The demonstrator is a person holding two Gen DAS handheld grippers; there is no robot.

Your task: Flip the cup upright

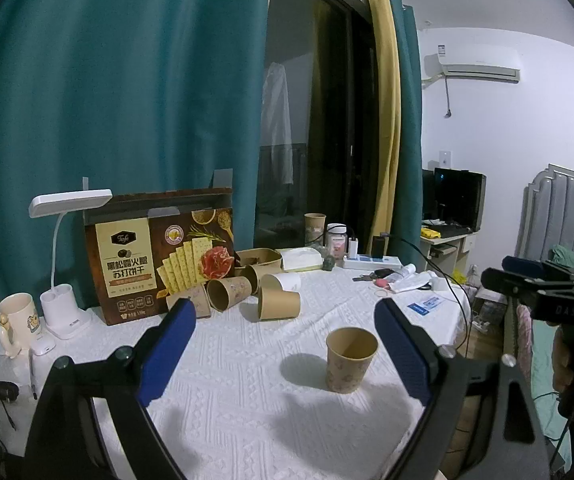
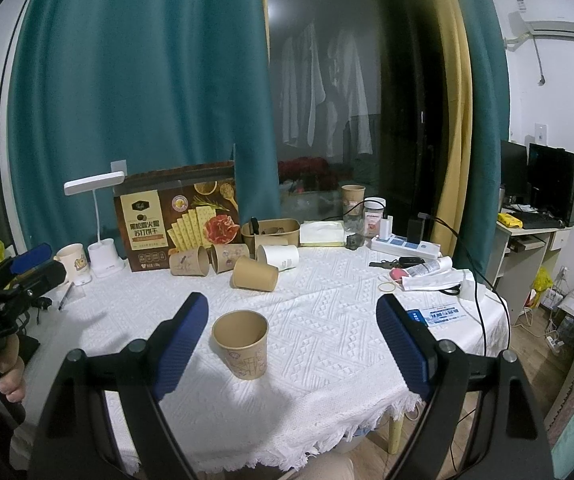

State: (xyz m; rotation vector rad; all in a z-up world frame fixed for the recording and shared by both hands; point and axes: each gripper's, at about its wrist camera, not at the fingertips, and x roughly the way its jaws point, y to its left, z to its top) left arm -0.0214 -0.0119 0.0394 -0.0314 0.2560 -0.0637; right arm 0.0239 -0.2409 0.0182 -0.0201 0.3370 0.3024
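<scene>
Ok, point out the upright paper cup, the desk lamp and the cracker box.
upright paper cup point(image 2: 243, 354), right wrist view, on its printed side wall.
desk lamp point(image 2: 94, 182), right wrist view, on its flat white head.
cracker box point(image 1: 159, 256), left wrist view, on its printed front.

1. The near cup point(image 2: 241, 343) is matt brown paper with a faint printed pattern.
2. The table's cloth point(image 2: 327, 320) is white woven fabric, embossed and rough, fringed at the near edge.
3. The far cracker box point(image 2: 179, 220) is printed cardboard.
4. The left desk lamp point(image 2: 97, 220) is smooth white plastic.
</scene>
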